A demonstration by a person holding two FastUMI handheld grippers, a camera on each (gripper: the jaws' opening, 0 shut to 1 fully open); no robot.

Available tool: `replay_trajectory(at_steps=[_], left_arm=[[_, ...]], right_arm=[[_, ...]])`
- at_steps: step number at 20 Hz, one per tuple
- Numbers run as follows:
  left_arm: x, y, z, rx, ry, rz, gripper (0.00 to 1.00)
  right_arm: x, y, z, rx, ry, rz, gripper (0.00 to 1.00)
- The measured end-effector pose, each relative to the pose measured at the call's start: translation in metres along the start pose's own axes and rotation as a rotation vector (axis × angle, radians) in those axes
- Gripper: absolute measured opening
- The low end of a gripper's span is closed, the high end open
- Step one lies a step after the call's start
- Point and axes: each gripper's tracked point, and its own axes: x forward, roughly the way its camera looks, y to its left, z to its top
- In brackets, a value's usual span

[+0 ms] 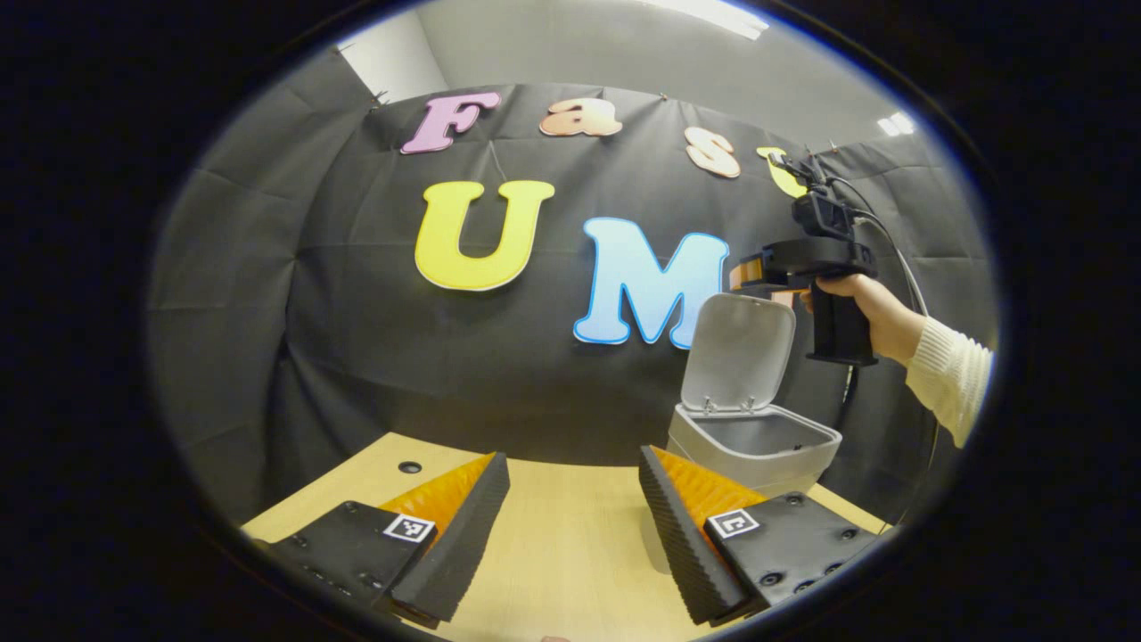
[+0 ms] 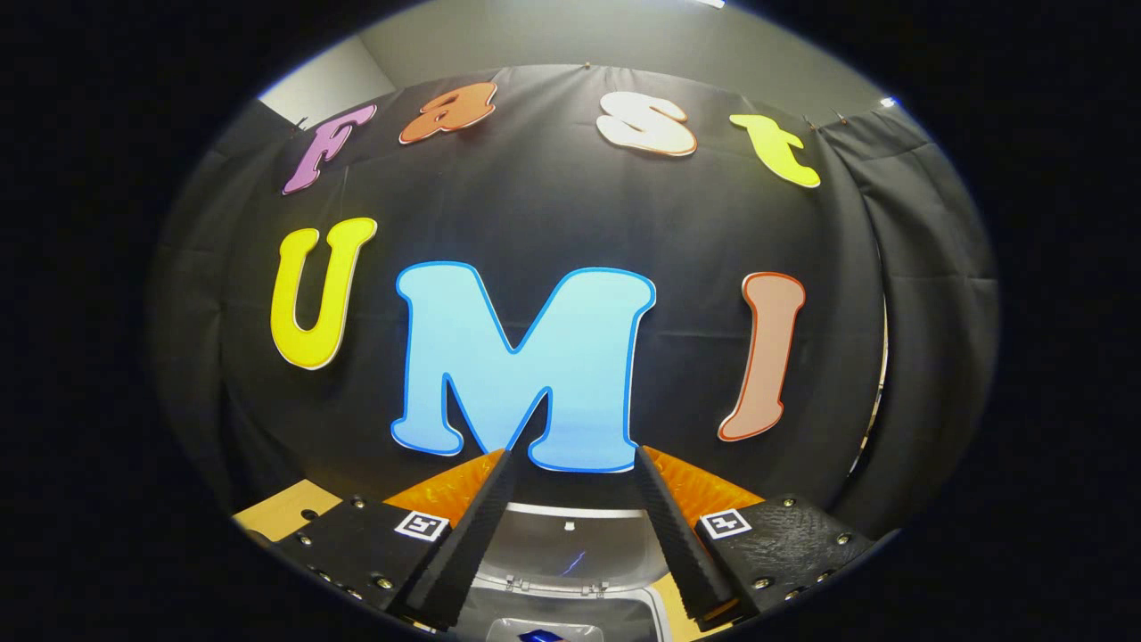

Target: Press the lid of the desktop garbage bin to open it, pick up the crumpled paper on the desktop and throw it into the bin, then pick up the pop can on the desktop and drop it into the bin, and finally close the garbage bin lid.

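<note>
The grey desktop bin (image 1: 756,442) stands on the wooden table (image 1: 562,553) at the right, with its lid (image 1: 740,349) swung up and open. Above the lid a hand holds my right gripper (image 1: 758,272). In the right gripper view that gripper (image 2: 570,468) is open and holds nothing. It looks down over the raised lid (image 2: 562,542) and the bin's mouth (image 2: 579,620). Something small and blue (image 2: 538,635) lies inside the bin; I cannot tell what it is. My left gripper (image 1: 570,473) is open low over the table, left of the bin, with nothing between its fingers.
The black cloth wall (image 1: 357,339) rises close behind the table and the bin. A small round hole (image 1: 410,466) marks the table near its far left corner. A cream sleeve (image 1: 949,379) reaches in from the right.
</note>
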Motion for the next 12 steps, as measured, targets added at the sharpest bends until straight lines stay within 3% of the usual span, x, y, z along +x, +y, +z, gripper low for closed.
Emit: replay_trajectory(at_steps=[12], left_arm=[[-0.001, -0.009, 0.004, 0.017, -0.041, -0.040, 0.95]], right_arm=[[-0.024, 0.001, -0.011, 0.022, -0.006, 0.005, 0.88]])
